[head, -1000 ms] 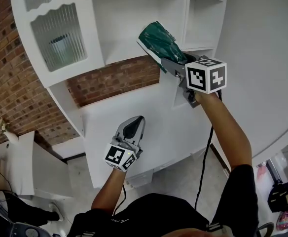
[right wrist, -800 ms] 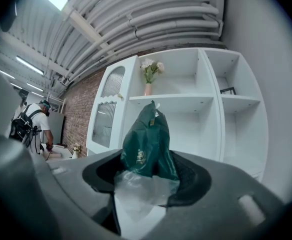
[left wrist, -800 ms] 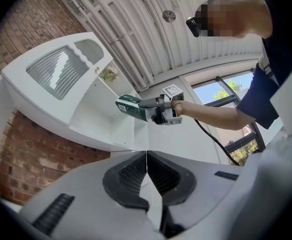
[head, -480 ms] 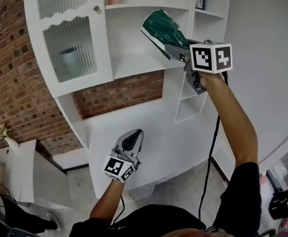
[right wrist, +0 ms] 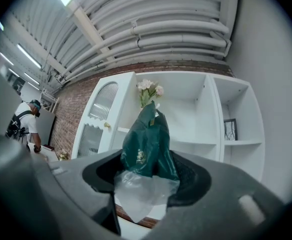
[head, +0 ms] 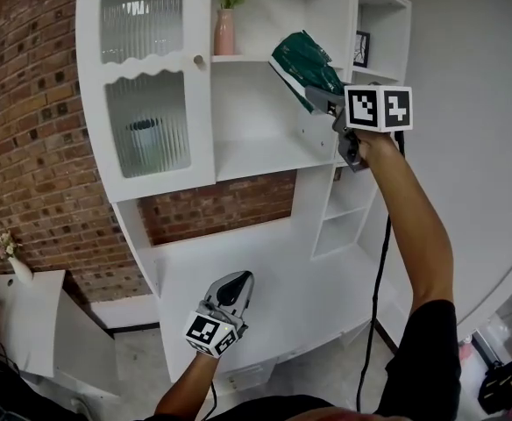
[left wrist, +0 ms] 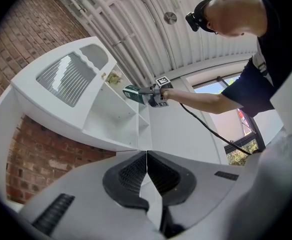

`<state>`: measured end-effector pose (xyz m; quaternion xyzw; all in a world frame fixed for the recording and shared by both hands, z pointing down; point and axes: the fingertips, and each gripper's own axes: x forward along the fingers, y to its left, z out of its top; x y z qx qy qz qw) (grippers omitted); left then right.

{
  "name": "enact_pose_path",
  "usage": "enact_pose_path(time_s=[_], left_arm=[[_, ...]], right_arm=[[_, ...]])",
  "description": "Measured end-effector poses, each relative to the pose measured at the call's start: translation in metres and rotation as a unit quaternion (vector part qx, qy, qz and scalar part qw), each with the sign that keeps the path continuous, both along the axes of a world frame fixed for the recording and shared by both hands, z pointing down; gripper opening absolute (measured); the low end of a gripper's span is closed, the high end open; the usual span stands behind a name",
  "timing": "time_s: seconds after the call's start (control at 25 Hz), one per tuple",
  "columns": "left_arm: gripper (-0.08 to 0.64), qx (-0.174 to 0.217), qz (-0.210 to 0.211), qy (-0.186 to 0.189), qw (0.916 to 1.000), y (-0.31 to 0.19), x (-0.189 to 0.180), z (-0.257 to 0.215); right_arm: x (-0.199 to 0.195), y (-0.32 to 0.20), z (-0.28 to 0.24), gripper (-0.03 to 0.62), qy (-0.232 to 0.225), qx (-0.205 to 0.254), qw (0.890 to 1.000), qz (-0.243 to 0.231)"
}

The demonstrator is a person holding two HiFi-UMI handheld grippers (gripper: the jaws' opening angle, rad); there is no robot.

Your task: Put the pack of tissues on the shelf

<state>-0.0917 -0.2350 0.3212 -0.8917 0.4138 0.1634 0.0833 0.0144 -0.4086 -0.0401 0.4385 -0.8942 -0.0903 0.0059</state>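
We are gripping the pack (head: 306,61) with the right gripper (head: 324,102), whose jaws are pinching its lower end, where dark green wrap is giving way to clear film. The pack is hanging in the air, tilted up and leftward, before the open bays of the shelf (head: 265,154) and apart from every board. The left gripper (head: 234,288) is hanging low by the unit's lower part, its jaws pressed together on nothing. We are judging the pack to be light and soft: the wrap is creasing and bulging between the pads, so the tissues inside are probably yielding to the squeeze. The film is looking glossy, so we are reckoning it could slide if the hold were slackened in mid-air. Nothing is seeming fragile, though a harder squeeze would only be crushing it. With one end pinched, the free end may be sagging a little, so we are favouring a hold across the body nearer the middle and a flat landing on a bare board, clear of the vase (head: 224,33).
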Motion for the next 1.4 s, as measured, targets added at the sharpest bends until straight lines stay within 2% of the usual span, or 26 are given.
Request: enact_pose_path(time_s=[0.32,0.72,1.04,1.4], left_arm=[[0.002,0.0,-0.011,-0.012,0.9999,-0.008,-0.005,0.002],[0.002,0.012,-0.042,-0.01,0.999,-0.055,0.007,-0.008],[0.002,0.017,-0.086,-0.005,0.9961,-0.088,-0.002,-0.017],[0.002,0.017,-0.118,-0.002,0.9929,-0.102,-0.002,-0.017]], right_arm=[[-0.006,-0.024,-0.044,0.253,0.007,0.02,1.0,0.014],[-0.028,-0.081,-0.1,0.253,0.05,0.029,0.998,0.002],[-0.051,-0.129,-0.128,0.253,0.091,0.008,0.996,-0.023],[-0.073,-0.169,-0.113,0.256,0.159,-0.036,0.986,-0.034]])
